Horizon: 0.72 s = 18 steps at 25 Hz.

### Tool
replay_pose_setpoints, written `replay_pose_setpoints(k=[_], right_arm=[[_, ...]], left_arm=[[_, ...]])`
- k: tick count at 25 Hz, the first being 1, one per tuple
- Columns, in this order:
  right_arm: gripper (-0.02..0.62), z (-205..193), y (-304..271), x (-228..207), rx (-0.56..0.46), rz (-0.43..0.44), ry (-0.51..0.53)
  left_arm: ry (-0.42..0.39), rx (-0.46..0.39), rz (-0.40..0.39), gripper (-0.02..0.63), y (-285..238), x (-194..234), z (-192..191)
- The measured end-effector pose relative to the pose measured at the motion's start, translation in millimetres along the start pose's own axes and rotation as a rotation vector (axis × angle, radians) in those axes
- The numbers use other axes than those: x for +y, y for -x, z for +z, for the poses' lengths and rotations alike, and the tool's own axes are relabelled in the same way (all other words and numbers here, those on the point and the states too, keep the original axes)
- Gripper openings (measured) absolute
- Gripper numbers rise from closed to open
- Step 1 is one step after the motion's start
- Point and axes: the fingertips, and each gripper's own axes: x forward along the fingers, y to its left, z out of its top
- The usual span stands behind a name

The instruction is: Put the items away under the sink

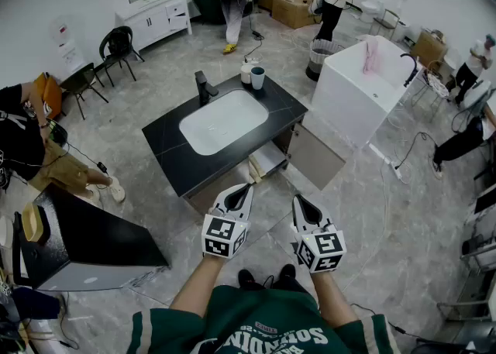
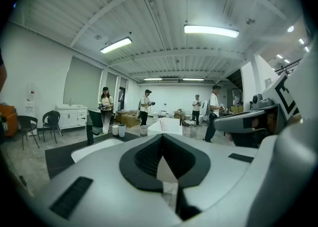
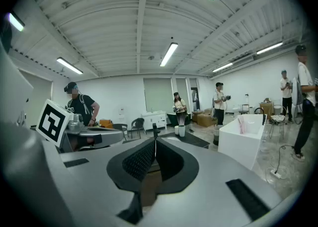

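Head view. One vanity (image 1: 174, 156), black-topped, with one white sink basin (image 1: 225, 122), empty. One black faucet (image 1: 203, 86) at the basin's far-left rim. Two cups at the counter's far corner, just beside each other: one white cup (image 1: 246, 73) and one dark-rimmed cup (image 1: 258, 77), contents not discernible. Under the counter, one cabinet door (image 1: 318, 157) swung open. One pale shelf (image 1: 271, 159) inside, bearing one cream item (image 1: 253, 169), not identifiable. One white bathtub (image 1: 360, 89) to the right, with one pink cloth (image 1: 370, 56) over its rim. Left gripper (image 1: 246, 187) and right gripper (image 1: 297, 198) side by side, short of the vanity and apart from it.

Left gripper view. Left gripper (image 2: 161, 139): jaws pressed together, nothing between. Beyond: sink basin (image 2: 92, 150), faucet (image 2: 89, 132), white cup (image 2: 115, 130) and dark-rimmed cup (image 2: 121, 130), all on the counter.

Right gripper view. Right gripper (image 3: 155, 141): jaws together, nothing held. Beyond: white cup (image 3: 176, 130), dark-rimmed cup (image 3: 182, 130), bathtub (image 3: 243, 139) with pink cloth (image 3: 241, 124).
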Motion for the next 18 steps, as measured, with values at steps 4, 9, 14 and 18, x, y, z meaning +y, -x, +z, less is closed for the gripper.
replay_pose_setpoints(k=[4, 9, 14, 18], right_arm=[[0.043, 6.5, -5.9, 6.4, -0.007, 0.009, 0.014], [0.043, 3.4, -11.3, 7.8, 0.015, 0.006, 0.010], [0.043, -3.5, -20.3, 5.3, 0.043, -0.001, -0.015], [0.043, -5.8, -24.3, 5.7, 0.056, 0.013, -0.022]], left_arm=[[0.000, 0.004, -0.002, 0.011, -2.5, 4.9, -2.2], [-0.009, 0.007, -0.004, 0.011, -4.5, 7.9, -5.0], [-0.018, 0.012, -0.024, 0.011, -9.4, 13.0, -8.7], [-0.009, 0.016, -0.034, 0.011, -19.4, 15.9, -9.6]])
